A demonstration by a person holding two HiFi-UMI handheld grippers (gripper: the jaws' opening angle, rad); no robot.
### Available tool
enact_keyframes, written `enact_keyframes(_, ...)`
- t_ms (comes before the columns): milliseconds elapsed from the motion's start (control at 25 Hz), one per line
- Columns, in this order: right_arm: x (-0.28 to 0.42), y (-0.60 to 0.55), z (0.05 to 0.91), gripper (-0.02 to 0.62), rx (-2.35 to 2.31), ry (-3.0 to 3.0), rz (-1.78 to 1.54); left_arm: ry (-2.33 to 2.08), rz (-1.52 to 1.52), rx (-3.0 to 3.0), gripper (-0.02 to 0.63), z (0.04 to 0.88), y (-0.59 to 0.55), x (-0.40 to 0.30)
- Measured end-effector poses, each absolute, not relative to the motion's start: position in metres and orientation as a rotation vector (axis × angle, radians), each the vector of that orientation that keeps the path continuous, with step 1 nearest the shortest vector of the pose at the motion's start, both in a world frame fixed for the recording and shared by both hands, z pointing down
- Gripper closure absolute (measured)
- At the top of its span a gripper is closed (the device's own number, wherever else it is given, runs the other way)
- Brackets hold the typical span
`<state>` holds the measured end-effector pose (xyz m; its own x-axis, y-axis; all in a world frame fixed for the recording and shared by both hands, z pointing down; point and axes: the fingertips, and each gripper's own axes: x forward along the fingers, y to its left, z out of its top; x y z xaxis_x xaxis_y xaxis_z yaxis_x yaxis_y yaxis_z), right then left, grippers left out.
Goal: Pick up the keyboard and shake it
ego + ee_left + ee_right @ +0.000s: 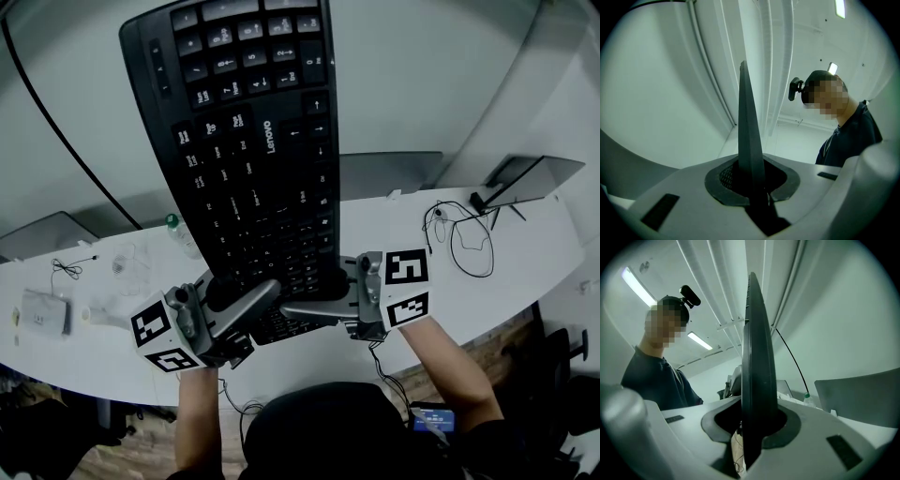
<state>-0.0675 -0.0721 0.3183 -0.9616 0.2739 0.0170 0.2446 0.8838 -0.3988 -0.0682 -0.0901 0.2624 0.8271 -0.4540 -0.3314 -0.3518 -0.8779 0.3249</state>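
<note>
Bottom centre of the head view: the person's dark-haired head (319, 422), with forearms running up to both tools. The left gripper (253, 302) is clenched on the lower end of the black keyboard (248, 141). In the left gripper view its jaws pinch the thin edge (749, 131), which rises from between them. The right gripper (309, 307) is also clamped on that lower end, just beside the left. In the right gripper view the keyboard's edge (757, 357) sits tight between the pads. The keyboard is lifted clear of the white table (525, 253), keys facing the camera, its far end at the top of the frame. Behind it on the table are a clear bottle (180, 234) at left and a looped black cable (469, 239) at right.
</note>
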Motion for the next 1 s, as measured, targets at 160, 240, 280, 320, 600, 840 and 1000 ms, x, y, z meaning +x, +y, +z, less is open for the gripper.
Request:
enact_keyframes(160,-0.072,-0.073,0.324,0.489,-0.405,-2.958,0.626,-0.624,-0.564,2.753,0.525,0.268,-0.093,-0.071)
enact_keyframes(240,-0.072,-0.073,0.325,0.497,-0.381,-2.968,0.606,-0.614,-0.568,2.756,0.525,0.268,-0.092,-0.07)
enact_keyframes(280,-0.071,-0.073,0.324,0.5,-0.374,-2.973,0.598,-0.605,-0.579,2.755,0.525,0.268,-0.092,-0.07)
enact_keyframes(320,-0.071,-0.072,0.324,0.503,-0.369,-2.978,0.592,-0.598,-0.593,2.753,0.525,0.268,-0.091,-0.07)
enact_keyframes(600,-0.061,-0.072,0.322,0.506,-0.347,-3.003,0.61,-0.603,-0.609,2.75,0.517,0.27,-0.092,-0.064)
enact_keyframes(840,-0.057,-0.073,0.323,0.508,-0.317,-3.0,0.607,-0.609,-0.63,2.769,0.511,0.272,-0.092,-0.063)
enact_keyframes(1000,-0.054,-0.078,0.324,0.508,-0.292,-2.99,0.574,-0.648,-0.596,2.793,0.493,0.273,-0.096,-0.061)
